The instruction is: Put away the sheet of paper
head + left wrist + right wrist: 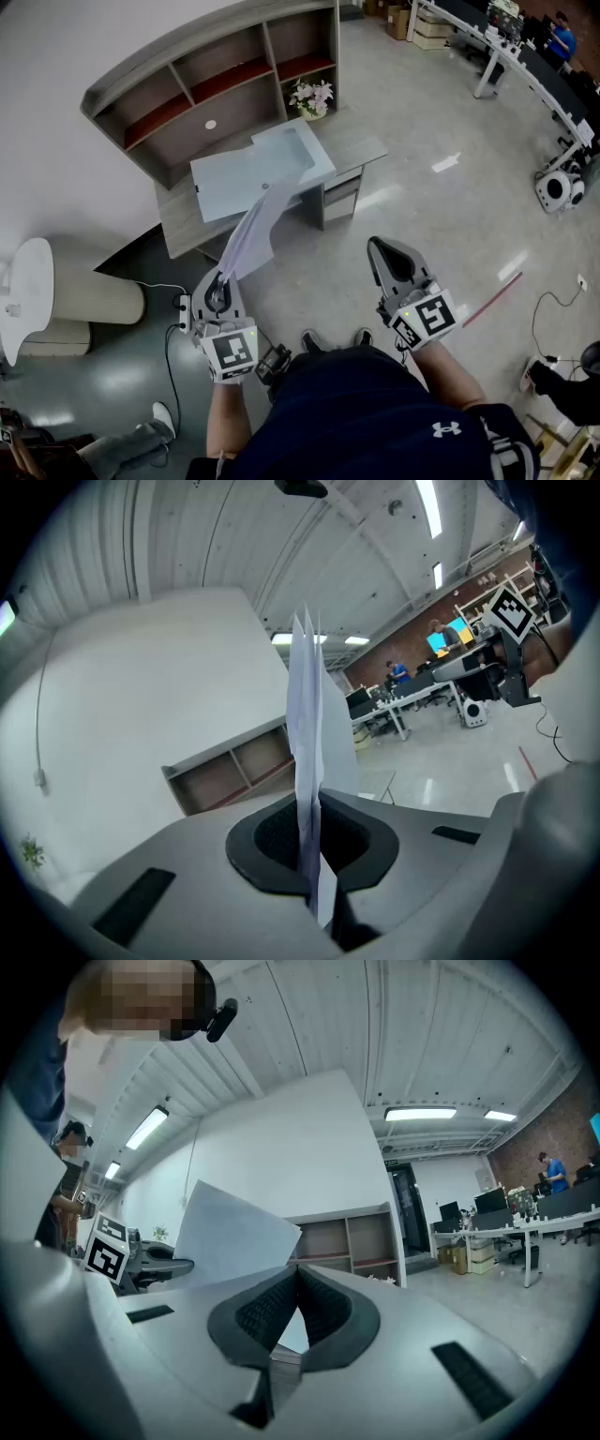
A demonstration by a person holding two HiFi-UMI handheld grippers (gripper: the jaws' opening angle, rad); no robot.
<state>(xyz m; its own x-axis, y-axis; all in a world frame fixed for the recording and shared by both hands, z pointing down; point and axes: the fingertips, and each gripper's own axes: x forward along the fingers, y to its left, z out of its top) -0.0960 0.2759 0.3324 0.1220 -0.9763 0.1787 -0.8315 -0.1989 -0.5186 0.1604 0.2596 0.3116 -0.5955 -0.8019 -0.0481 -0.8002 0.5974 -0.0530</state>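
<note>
A white sheet of paper (251, 234) hangs in the air over the floor, its far end reaching toward the desk (178, 225). My left gripper (222, 278) is shut on its near edge. In the left gripper view the sheet (305, 696) stands edge-on, pinched between the dark pads of the left gripper (309, 803). My right gripper (382, 246) is held to the right, apart from the paper, its jaws shut on nothing. In the right gripper view the right gripper (298, 1271) points at the shelves, with the sheet (234, 1237) off to its left.
A pale blue-white tray (281, 155) and a flat board (230, 183) lie on the desk. Behind it stands a curved shelf unit (216, 75) with flowers (312, 97). A white round table (23, 291) is at left, a red strip (492, 298) on the floor at right.
</note>
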